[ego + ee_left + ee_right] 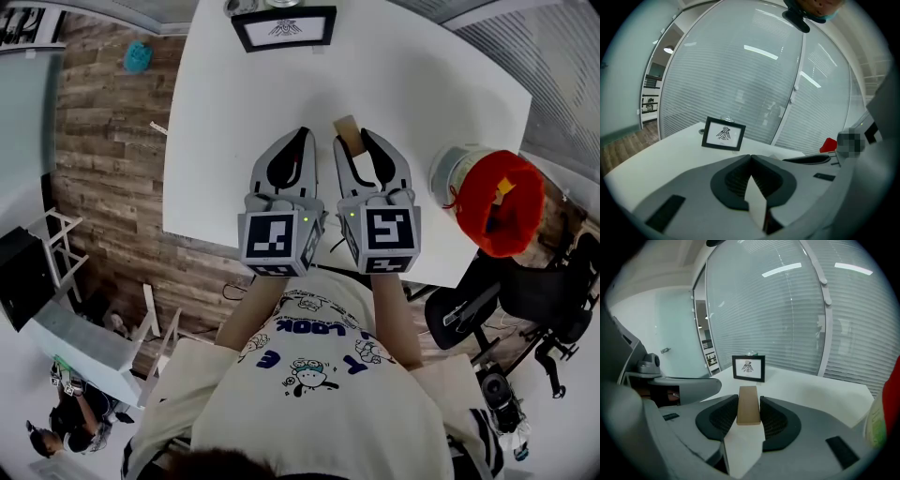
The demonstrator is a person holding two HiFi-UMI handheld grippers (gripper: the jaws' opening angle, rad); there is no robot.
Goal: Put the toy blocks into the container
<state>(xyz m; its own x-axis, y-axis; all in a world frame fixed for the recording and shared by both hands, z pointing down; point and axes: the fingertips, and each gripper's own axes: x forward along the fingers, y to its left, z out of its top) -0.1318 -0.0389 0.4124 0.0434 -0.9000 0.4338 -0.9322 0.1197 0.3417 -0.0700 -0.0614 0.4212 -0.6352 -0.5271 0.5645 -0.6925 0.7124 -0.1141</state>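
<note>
Overhead, in the head view, a person works at a white worktop [234,122] with two handheld tools side by side by its near edge. The right gripper [353,139] holds a tan wooden block [349,129], while the left gripper [305,133] carries nothing. The red-topped container [525,225] stands at the worktop's right edge, well apart from the block, with yellow and blue pieces showing inside. A framed picture [284,28] sits at the far edge. The person's shirt reads "LOOK".

From the left gripper view, the left gripper [751,157] has its fingers pressed together with nothing between them. The framed picture [723,133] shows a bird-like emblem; the line of print under it is too small to read.

From the right gripper view, the right gripper [749,399] has its fingers clamped on the long flat sides of the block [748,409], whose far end juts out toward the framed picture [749,368]. The block looks light, stiff and smooth-faced, so a grip across its flat sides near the middle should hold without slipping. A green label on the container [877,420] at the picture's edge cannot be read.
</note>
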